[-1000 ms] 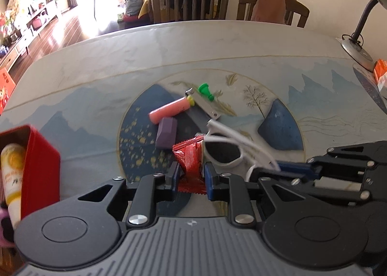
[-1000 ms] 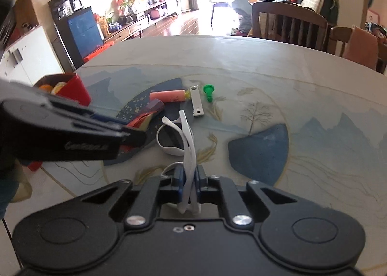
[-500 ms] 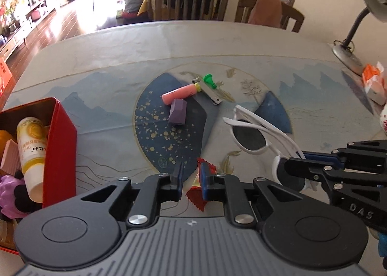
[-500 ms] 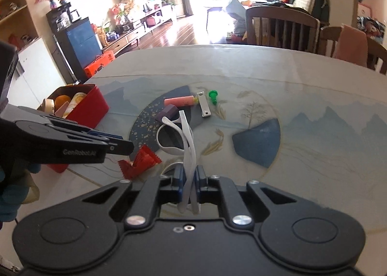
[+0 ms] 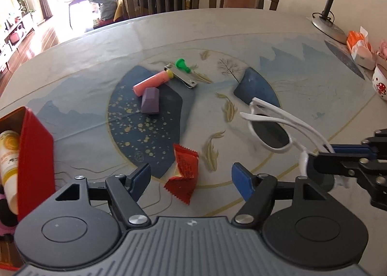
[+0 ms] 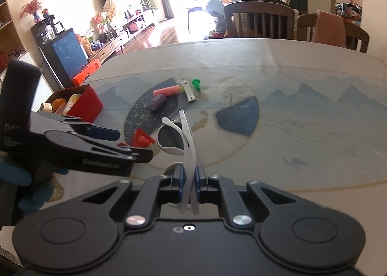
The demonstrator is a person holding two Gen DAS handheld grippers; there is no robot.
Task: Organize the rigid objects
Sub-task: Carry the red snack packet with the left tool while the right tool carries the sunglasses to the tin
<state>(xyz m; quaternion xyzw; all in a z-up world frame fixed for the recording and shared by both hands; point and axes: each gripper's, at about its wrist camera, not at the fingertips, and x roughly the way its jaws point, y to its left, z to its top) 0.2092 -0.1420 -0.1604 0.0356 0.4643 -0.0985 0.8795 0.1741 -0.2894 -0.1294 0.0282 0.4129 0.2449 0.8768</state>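
Observation:
My left gripper (image 5: 191, 175) has its jaws opening; the red snack packet (image 5: 183, 174) lies crumpled on the table between them, with neither pad pressing on it. My right gripper (image 6: 189, 174) is shut on the folded arms of the white sunglasses (image 6: 173, 138), held above the table; the same sunglasses (image 5: 271, 131) show at the right of the left wrist view. Further back lie a pink tube (image 5: 151, 82), a purple block (image 5: 150, 100), a metal clip (image 5: 181, 77) and a green pin (image 5: 181, 64).
A red box (image 5: 33, 155) holding a yellow bottle and other items stands at the table's left edge. A desk lamp (image 5: 331, 10), an orange pack and a spotted cup sit at the far right. Two wooden chairs stand behind the table.
The left gripper carried the red packet back toward the near table edge, then opened and let it go. The right gripper lifted the sunglasses and moved them to the right.

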